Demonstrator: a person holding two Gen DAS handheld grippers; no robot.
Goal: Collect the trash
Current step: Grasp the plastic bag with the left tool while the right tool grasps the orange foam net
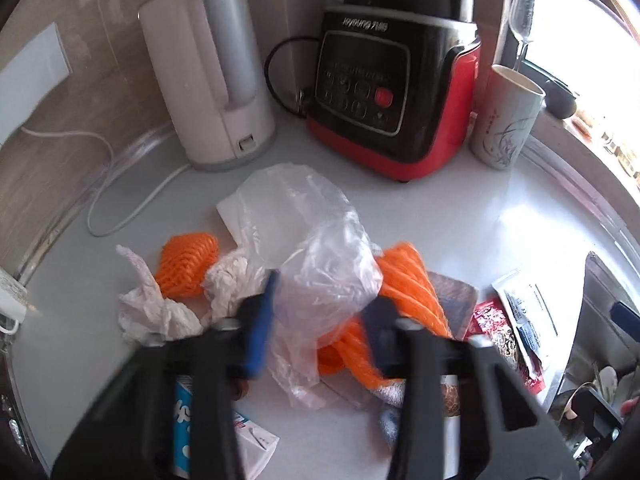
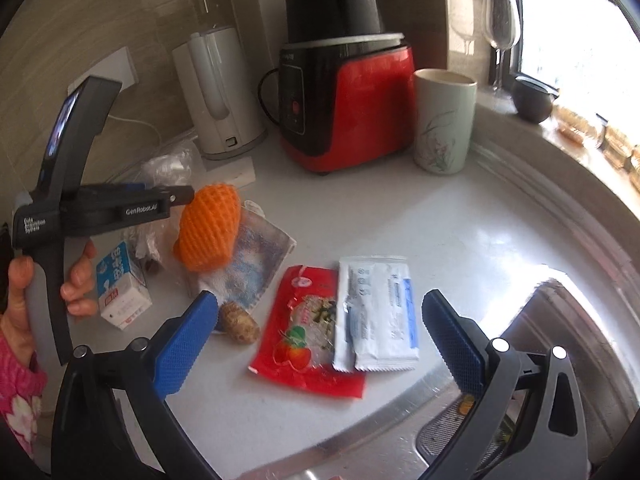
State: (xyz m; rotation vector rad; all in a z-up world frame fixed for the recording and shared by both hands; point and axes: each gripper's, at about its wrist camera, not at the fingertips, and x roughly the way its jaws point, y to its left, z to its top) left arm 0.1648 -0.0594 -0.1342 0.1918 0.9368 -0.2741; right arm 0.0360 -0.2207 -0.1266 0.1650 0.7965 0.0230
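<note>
Blue-padded fingers of the left gripper (image 1: 320,320) reached over a trash pile, jaws parted around a crumpled clear plastic bag (image 1: 316,252); whether they pinched it could not be told. From left to right around the bag lay crumpled tissue (image 1: 152,304), an orange foam net (image 1: 188,266), another orange net (image 1: 408,284), then a red snack wrapper (image 2: 308,328) and a white sachet (image 2: 376,312). Over those last two the right gripper (image 2: 320,344) hovered with jaws spread wide, holding nothing. Behind stood a white kettle (image 1: 212,80), a red blender (image 1: 392,92) and a cup (image 1: 506,116).
</note>
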